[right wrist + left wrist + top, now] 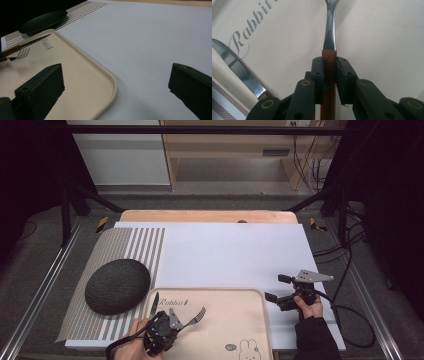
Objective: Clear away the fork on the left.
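Observation:
A fork with a wooden handle hangs over the beige tray, tines pointing up and right in the high view. My left gripper is shut on that handle; in the left gripper view the gripper has both pads pressed on the wood. A steak knife lies along the tray's left side, and the knife shows its serrated blade close by. My right gripper stands open just right of the tray, nothing between its fingers. From the right gripper the fork is seen far left.
A dark oval plate rests on a striped placemat left of the tray. A white sheet covers the table beyond the tray. The right gripper's cable trails off the table's right edge.

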A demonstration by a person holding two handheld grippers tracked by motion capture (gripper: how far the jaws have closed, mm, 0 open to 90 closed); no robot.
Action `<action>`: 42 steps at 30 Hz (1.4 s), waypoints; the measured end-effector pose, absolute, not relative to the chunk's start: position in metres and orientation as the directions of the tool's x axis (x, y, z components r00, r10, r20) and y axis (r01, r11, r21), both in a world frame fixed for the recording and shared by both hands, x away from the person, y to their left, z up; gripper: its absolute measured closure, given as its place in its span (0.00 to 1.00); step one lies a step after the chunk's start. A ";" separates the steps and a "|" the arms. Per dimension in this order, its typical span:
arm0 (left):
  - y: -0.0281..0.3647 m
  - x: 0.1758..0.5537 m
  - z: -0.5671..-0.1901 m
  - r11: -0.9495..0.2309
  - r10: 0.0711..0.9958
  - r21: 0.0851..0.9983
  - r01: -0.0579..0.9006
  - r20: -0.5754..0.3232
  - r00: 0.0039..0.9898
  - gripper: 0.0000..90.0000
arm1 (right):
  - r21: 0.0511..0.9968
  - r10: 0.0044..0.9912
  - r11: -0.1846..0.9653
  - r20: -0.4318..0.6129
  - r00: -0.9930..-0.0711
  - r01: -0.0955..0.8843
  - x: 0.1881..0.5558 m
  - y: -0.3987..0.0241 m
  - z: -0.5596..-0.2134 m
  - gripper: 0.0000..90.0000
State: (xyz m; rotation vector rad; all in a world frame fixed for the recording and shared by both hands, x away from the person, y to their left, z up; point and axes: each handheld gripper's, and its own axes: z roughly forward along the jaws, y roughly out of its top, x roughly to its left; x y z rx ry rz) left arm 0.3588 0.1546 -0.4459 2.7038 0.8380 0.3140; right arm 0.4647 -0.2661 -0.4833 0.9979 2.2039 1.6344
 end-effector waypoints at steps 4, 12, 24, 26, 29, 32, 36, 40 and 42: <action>0.151 0.359 -0.451 -0.796 0.570 0.325 0.510 0.121 0.813 0.85 | 0.910 0.633 0.152 0.212 -0.745 0.387 0.465 -0.266 -0.483 0.00; 0.150 0.357 -0.455 -0.807 0.552 0.334 0.488 0.127 0.824 0.85 | 0.910 0.632 0.151 0.212 -0.746 0.387 0.465 -0.266 -0.483 0.00; 0.158 0.357 -0.437 -0.708 0.583 0.522 0.476 0.050 0.811 0.82 | 0.910 0.632 0.149 0.213 -0.745 0.387 0.465 -0.266 -0.483 0.00; 0.157 0.358 -0.437 -0.696 0.583 0.537 0.477 0.033 0.812 0.86 | 0.910 0.632 0.151 0.212 -0.745 0.387 0.465 -0.266 -0.483 0.00; 0.156 0.359 -0.438 -0.680 0.588 0.551 0.483 0.016 0.809 0.91 | 0.910 0.633 0.151 0.211 -0.745 0.386 0.465 -0.266 -0.483 0.00; 0.154 0.361 -0.440 -0.667 0.584 0.567 0.484 -0.006 0.812 0.98 | 0.910 0.634 0.150 0.212 -0.744 0.387 0.465 -0.266 -0.483 0.00; 0.150 0.362 -0.443 -0.657 0.576 0.583 0.478 -0.021 0.817 1.00 | 0.909 0.634 0.152 0.212 -0.743 0.388 0.465 -0.266 -0.484 0.00; 0.145 0.366 -0.449 -0.661 0.558 0.587 0.468 -0.032 0.829 1.00 | 0.909 0.635 0.151 0.211 -0.743 0.387 0.465 -0.266 -0.483 0.00; 0.144 0.366 -0.451 -0.662 0.556 0.587 0.466 -0.033 0.831 1.00 | 0.909 0.635 0.151 0.213 -0.743 0.389 0.464 -0.266 -0.483 0.00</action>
